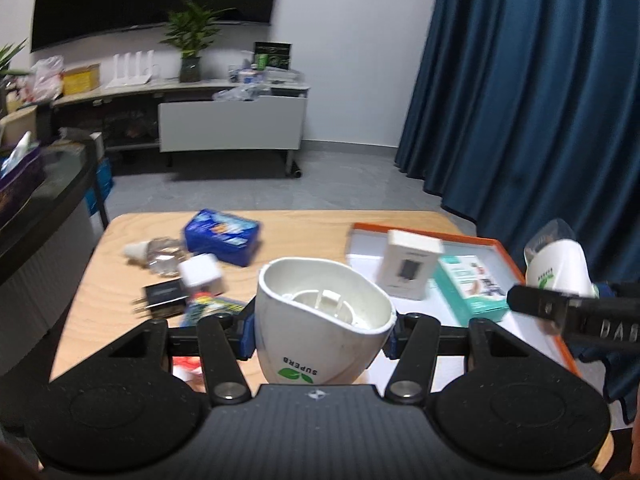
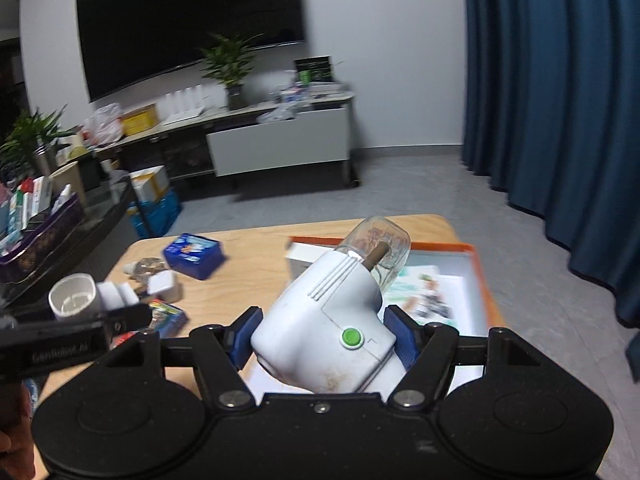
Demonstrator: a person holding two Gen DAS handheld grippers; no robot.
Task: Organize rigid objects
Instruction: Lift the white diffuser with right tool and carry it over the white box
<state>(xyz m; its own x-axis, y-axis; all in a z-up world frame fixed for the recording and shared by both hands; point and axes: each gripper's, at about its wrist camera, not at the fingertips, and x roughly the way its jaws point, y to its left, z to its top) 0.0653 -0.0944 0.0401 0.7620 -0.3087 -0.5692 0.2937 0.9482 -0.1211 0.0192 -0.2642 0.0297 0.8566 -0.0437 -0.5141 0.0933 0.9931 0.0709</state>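
My left tongs (image 1: 322,326) were clamped on a white cap (image 1: 320,320), a hollow shell with its open mouth tipped up and away toward twelve o'clock and a green leaf logo near my palm. My right tongs (image 2: 320,340) were gripping the white heater body (image 2: 320,332) of what looked like a plug-in mosquito repeller, blue pads pressed to both its flanks. Its long axis ran from my palm out toward one o'clock, ending in a clear glass bottle (image 2: 380,252) with a brown wick (image 2: 376,256) inside.

Both pieces hung above the wooden counter (image 1: 120,320). The orange-rimmed tray (image 1: 440,229) lay ahead of my right tongs from twelve to two o'clock, directly under the bottle end. From my left tongs it lay at one to two o'clock, holding a white box (image 1: 410,264) and a teal box (image 1: 470,284). My right tongs were clearly the nearer to it.

From the left view the body sat at three o'clock, well apart from the cap. From the right view the cap sat at nine o'clock, its open mouth facing roughly toward that camera. I judged the coming move turned on that gap and on the two axes: whether cap and body belonged together I could not tell, but if so, the mouth would have to swing round to face the body first.

Loose at ten to eleven o'clock from my left tongs lay a blue packet (image 1: 222,236), a white cube adapter (image 1: 200,274) and a black plug (image 1: 162,298).
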